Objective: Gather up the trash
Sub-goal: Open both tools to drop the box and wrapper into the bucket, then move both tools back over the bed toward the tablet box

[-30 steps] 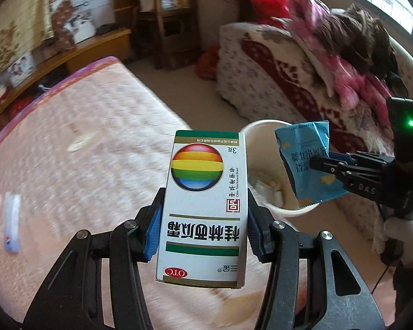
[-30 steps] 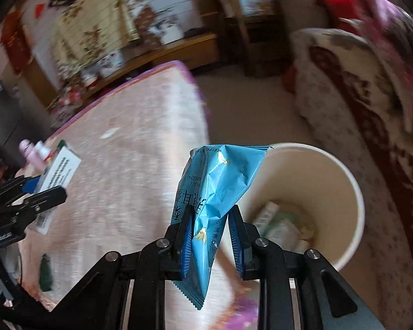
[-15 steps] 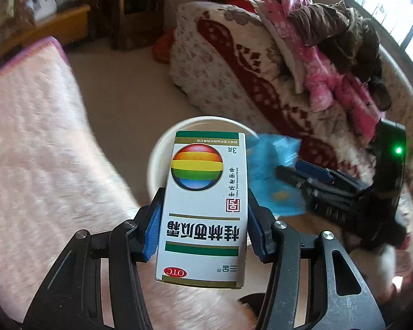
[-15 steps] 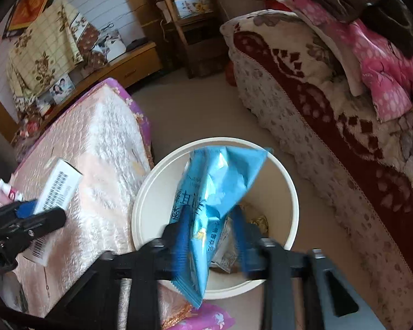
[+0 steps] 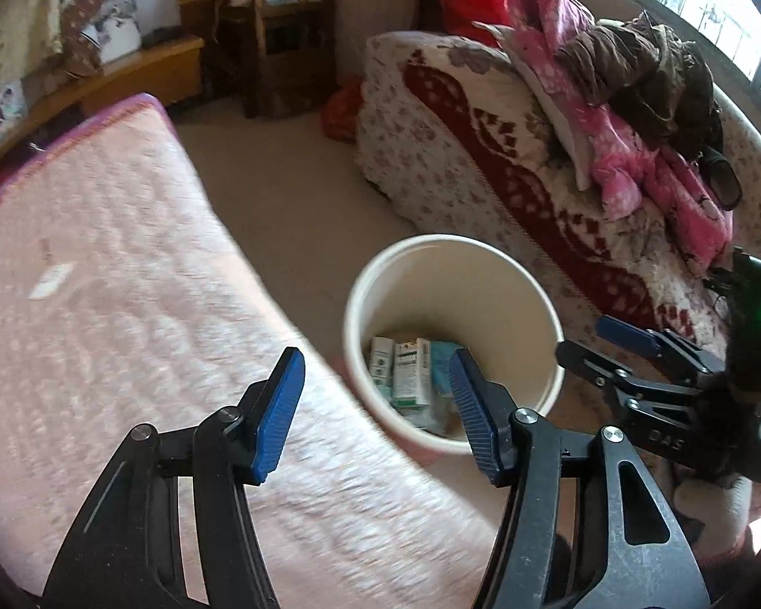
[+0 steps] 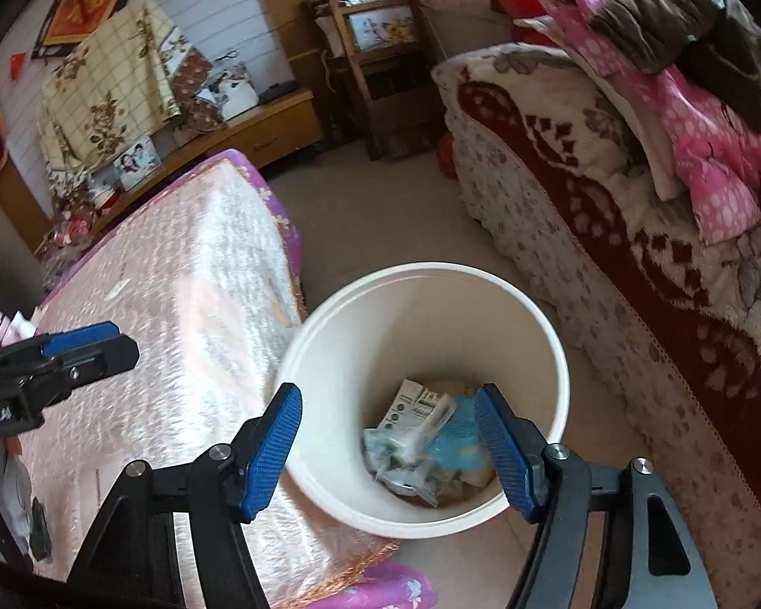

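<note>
Nearest in the left wrist view, the left tongs are standing released, blue pads spread wide with nothing between them, hanging over the near edge of the pink quilted bed and the near left rim of the white bin. In the right wrist view the right tongs are likewise gaping apart and gripping nothing, reaching in over the bin's near rim. The bin is sitting on the pale floor, just beside the bed's right edge and to the left of the sofa. The trash is lying at its bottom: a white and green medicine box is tilting across the heap, a crumpled blue snack packet is lying to its right under the right pad, and pale crinkled wrappers are bunching on the near left. From the left wrist view the same heap is showing as upright-looking white and green cartons with the blue packet just beside them. Further out, the bed is stretching away to the left, carrying a small white scrap on its far part. On the right, the floral red-and-cream sofa is carrying a heap of pink and brown clothes. At the far end a wooden shelf unit and a low wooden cabinet are standing against the wall.
</note>
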The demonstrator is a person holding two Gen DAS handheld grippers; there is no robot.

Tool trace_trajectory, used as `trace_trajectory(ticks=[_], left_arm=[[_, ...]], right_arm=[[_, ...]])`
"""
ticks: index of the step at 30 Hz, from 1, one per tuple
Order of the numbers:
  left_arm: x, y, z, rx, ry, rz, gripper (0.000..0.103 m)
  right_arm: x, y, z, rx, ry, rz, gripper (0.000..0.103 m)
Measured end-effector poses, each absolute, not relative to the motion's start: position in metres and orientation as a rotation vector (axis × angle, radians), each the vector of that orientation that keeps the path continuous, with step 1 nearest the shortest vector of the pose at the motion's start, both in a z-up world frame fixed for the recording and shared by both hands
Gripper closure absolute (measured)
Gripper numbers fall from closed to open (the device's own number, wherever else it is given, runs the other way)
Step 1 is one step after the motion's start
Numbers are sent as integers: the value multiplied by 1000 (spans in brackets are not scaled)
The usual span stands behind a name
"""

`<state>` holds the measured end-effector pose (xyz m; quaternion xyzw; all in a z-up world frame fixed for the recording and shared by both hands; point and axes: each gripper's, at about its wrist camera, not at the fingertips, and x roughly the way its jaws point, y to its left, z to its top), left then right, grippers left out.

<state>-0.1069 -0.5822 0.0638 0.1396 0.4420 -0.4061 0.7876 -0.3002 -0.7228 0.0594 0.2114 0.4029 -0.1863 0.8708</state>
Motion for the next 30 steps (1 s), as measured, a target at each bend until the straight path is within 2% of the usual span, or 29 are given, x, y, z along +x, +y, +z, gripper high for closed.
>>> trace_trajectory(ticks=[13, 23, 30], left_arm=[[-62, -433, 82, 259, 908, -670, 45], [10, -274, 64, 175, 975, -407, 45], [42, -212, 41, 105, 1020, -318, 45]], right_arm=[[-256, -603, 87, 343, 861, -147, 34], [-207, -479, 72, 280, 960, 136, 33], [-195, -371, 59, 233, 1028, 363, 33]])
